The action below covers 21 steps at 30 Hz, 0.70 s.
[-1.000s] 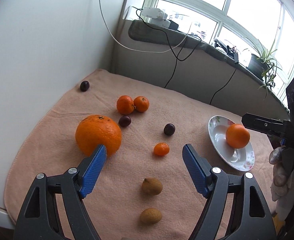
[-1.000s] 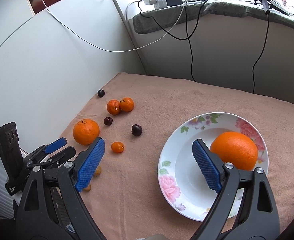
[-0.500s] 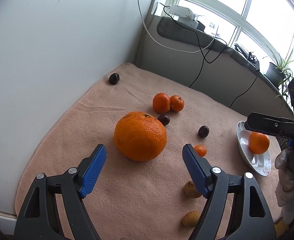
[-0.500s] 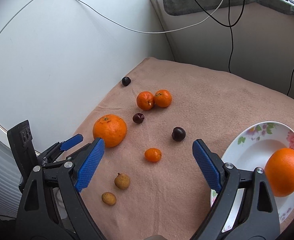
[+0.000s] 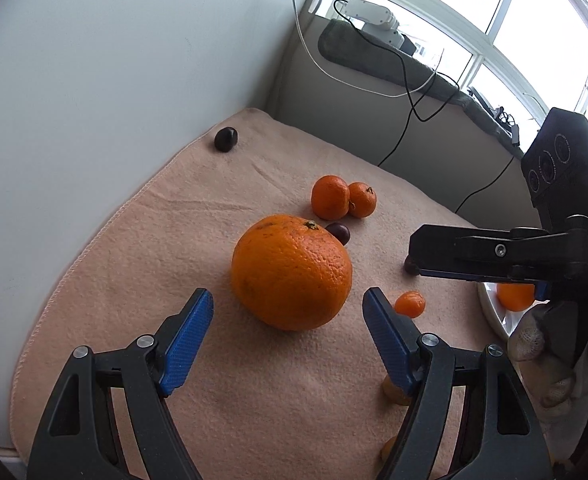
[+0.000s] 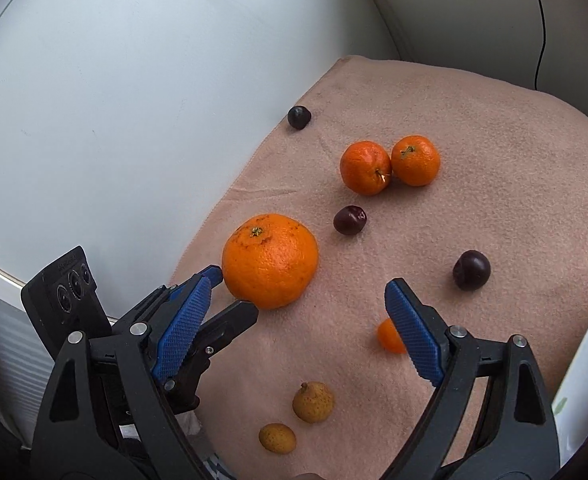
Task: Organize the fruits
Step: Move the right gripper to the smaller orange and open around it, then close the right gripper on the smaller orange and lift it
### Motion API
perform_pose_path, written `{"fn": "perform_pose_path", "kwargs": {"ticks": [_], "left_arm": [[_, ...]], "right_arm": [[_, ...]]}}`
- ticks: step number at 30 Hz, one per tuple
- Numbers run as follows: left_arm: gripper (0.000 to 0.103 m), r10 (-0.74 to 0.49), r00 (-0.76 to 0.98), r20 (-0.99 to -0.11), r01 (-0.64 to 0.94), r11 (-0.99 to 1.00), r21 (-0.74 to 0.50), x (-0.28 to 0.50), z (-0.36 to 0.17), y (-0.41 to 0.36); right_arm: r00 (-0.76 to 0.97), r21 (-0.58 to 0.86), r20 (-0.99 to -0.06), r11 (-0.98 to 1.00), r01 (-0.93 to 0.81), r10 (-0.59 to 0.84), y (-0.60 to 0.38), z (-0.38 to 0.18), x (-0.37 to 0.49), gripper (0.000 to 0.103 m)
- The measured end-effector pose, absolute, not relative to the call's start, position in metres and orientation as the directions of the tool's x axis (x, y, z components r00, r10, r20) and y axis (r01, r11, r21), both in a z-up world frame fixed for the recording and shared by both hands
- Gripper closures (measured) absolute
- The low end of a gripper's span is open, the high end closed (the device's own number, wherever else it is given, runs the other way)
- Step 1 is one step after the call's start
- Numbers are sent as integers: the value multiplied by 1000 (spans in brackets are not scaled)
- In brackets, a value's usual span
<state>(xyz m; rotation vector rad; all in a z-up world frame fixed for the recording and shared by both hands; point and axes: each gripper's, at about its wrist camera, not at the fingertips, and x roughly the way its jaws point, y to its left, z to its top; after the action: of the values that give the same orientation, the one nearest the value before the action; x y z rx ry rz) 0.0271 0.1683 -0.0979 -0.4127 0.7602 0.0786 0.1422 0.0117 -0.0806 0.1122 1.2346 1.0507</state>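
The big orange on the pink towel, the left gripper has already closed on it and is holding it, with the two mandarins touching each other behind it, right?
Not quite. The left gripper is open around nothing: in the left wrist view its blue pads stand apart just short of the big orange, which rests on the pink towel. The two mandarins do touch each other behind it.

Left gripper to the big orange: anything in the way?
Nothing visible. The left gripper is open, and only bare cloth lies between its pads and the big orange. The dark plum sits behind the orange, out of the approach.
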Motion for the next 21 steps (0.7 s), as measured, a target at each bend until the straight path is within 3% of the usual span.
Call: {"fn": "perform_pose_path", "kwargs": {"ticks": [13,17,21], "left_arm": [[36,-159,715,-681,-195,889,-413,38,-109,177],[36,-169,712,-681,-197,884,-425,39,-111,178],[36,-171,713,-680,-195,883,-426,40,-111,179]], "right_arm": [[-143,635,-707,533,-559,693,48,-104,143,17],[-151,631,-713,534,-563,684,54,-108,143,27],[-155,630,-717,537,-561,680,56,-109,143,28]]}}
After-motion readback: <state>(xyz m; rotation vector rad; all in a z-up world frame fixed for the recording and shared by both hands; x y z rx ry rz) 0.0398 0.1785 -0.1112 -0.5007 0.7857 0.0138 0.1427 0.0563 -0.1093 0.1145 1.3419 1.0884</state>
